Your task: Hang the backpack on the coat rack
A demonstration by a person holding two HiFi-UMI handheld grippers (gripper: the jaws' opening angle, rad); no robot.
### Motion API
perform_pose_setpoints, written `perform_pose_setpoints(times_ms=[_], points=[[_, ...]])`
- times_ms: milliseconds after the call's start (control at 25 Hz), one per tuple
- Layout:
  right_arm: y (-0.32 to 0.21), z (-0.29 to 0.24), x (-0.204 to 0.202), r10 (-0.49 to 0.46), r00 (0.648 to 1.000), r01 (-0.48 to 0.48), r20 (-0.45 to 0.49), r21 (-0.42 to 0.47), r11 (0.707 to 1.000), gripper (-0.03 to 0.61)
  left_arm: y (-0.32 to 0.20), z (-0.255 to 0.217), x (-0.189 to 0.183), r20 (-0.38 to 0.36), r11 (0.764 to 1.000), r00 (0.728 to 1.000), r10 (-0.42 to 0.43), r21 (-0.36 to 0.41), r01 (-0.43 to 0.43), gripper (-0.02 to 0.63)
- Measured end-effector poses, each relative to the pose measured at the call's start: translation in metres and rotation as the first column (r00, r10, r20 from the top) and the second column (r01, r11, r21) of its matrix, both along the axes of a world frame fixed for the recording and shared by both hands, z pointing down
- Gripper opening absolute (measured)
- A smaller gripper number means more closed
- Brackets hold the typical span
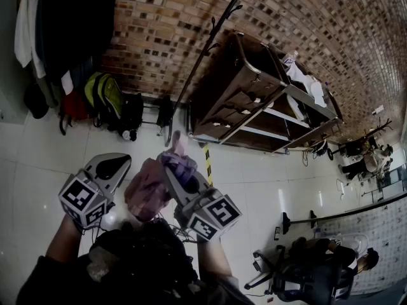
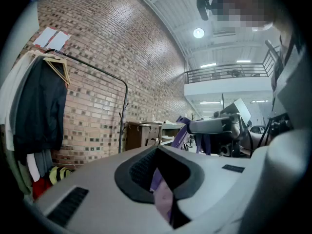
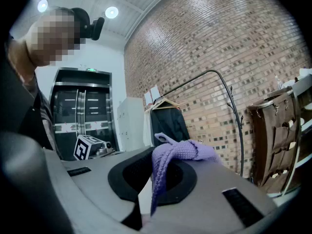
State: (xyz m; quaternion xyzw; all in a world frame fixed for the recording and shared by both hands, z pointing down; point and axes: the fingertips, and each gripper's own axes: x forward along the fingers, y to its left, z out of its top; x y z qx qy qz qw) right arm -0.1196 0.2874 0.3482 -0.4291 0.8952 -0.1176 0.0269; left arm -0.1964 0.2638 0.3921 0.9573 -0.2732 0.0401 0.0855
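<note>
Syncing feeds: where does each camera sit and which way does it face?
Head view: on the head, facing down at left tongs, right tongs, backpack, forearms.
Left gripper view: on the left tongs, facing the brick wall; right tongs show.
Right gripper view: on the right tongs, facing that wall; left tongs' cube shows.
Gripper views share the black jacket.

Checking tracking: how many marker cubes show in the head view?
2: left cube at lower left, right cube at lower centre, the pink backpack between them. None looks hidden.

brick wall [image 1: 159, 18] | wooden shelf unit [image 1: 254, 94] | green bag [image 1: 103, 94] against wall | office chair [image 1: 286, 269]
</note>
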Motion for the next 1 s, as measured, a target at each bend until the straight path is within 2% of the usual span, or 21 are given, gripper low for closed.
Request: perform_pose_setpoints(times_ms=[200,440,680,880,1000], points=[[-0.037,0.006,-0.003,-0.020,1.000,0.020,0.012,0.014,1.000,0.018,-0.027,0.017,-0.005,0.013,1.000,1.000,-0.015,-0.018,0.015,0.038],[-0.097,0.048,0.006,-0.075,0.995,0.080,0.068,-0.070,0.994,0.017,-0.074,0.038,-0.001,0.078,0.995,0.994,-0.078,-0.049,0.082,0.038],[-0.182,0.064,0.037,-0.128,0.985,0.141,0.115,-0.113,0.983,0.017,-0.152,0.043,0.034,0.137,0.991,0.984,-0.112,-0.062,0.122,0.038],[-0.249,0.050,0.066,-0.184,0.976,0.195,0.112,-0.095,0.976,0.017,-0.224,0.034,0.063,0.062,0.984,0.983,-0.174,-0.021,0.176,0.038],[-0.287,0.046,0.095,-0.198,0.975,0.207,0.100,-0.090,0.974,0.017,-0.264,0.023,0.086,0.048,0.978,0.977,-0.209,0.000,0.209,0.038]])
